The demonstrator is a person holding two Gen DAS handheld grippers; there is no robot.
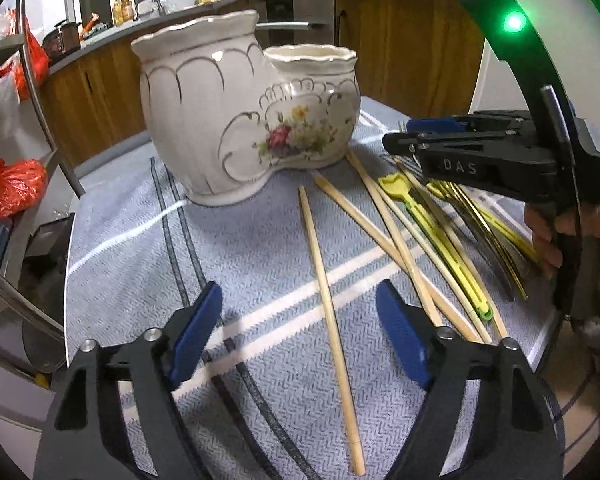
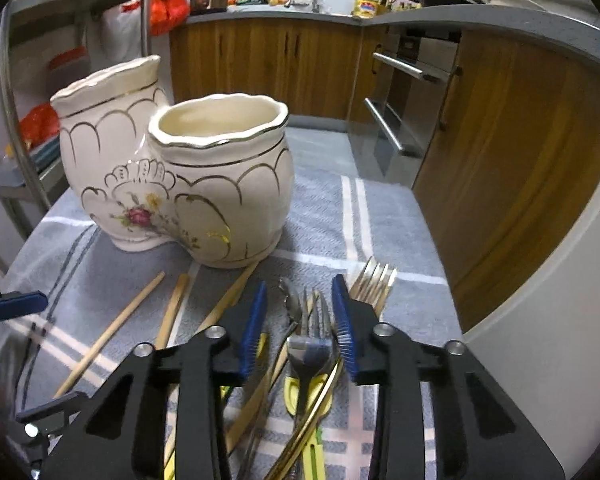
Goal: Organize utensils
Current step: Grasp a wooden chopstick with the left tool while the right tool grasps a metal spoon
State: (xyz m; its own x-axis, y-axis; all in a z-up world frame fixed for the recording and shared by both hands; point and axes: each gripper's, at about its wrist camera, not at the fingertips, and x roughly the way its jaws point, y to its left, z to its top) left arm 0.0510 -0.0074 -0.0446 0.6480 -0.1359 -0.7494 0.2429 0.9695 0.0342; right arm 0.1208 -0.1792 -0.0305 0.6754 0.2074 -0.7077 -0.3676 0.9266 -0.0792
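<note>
A cream ceramic two-pot holder with gold trim and flowers [image 1: 236, 120] stands on a grey-blue cloth; it also shows in the right wrist view [image 2: 204, 184]. Wooden chopsticks [image 1: 328, 272] lie on the cloth in front of it. My left gripper [image 1: 298, 332] is open just above one chopstick. My right gripper [image 2: 300, 320] is open and hovers over a pile of forks [image 2: 374, 280], gold cutlery and yellow plastic utensils [image 2: 306, 392]. The right gripper also appears at the right of the left wrist view [image 1: 424, 136].
The cloth [image 1: 148, 248] covers a small table with its edge at left. Wooden kitchen cabinets [image 2: 500, 168] and an oven [image 2: 408, 92] stand behind. A metal rack with red bags [image 1: 12, 188] is at left.
</note>
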